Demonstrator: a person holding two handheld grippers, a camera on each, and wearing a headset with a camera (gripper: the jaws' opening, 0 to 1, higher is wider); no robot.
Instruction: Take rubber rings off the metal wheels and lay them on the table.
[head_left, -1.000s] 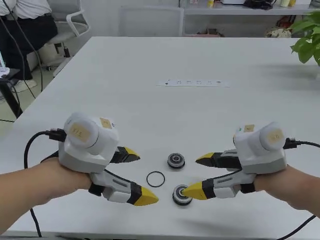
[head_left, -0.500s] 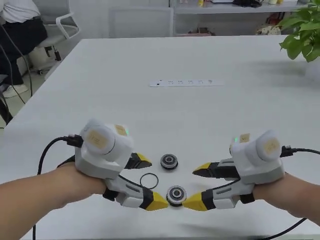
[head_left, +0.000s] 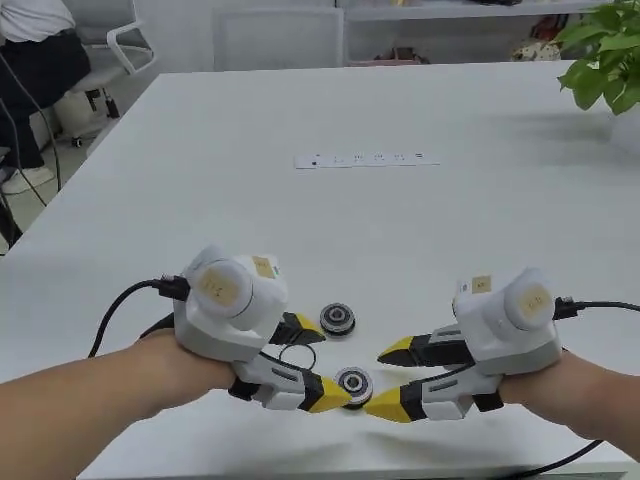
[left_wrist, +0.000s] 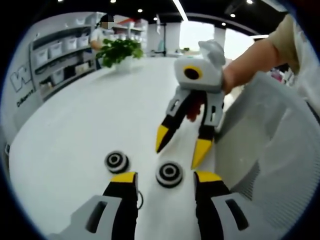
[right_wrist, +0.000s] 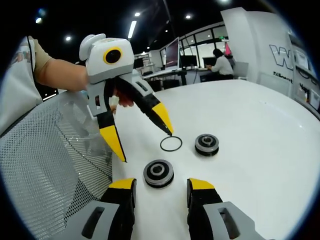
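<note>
Metal wheel (head_left: 353, 381), nearer one: sits at 12 o'clock from left gripper (head_left: 322, 362) and right gripper (head_left: 382, 378) alike, about equally close to both; each gripper's jaws apart, empty.

The left gripper (head_left: 329, 361) partly hides the loose rubber ring (head_left: 313, 355) in the head view.

White table (head_left: 450, 230) carries near wheel (head_left: 353, 381), far wheel (head_left: 337, 319), ring (right_wrist: 161, 144).
</note>
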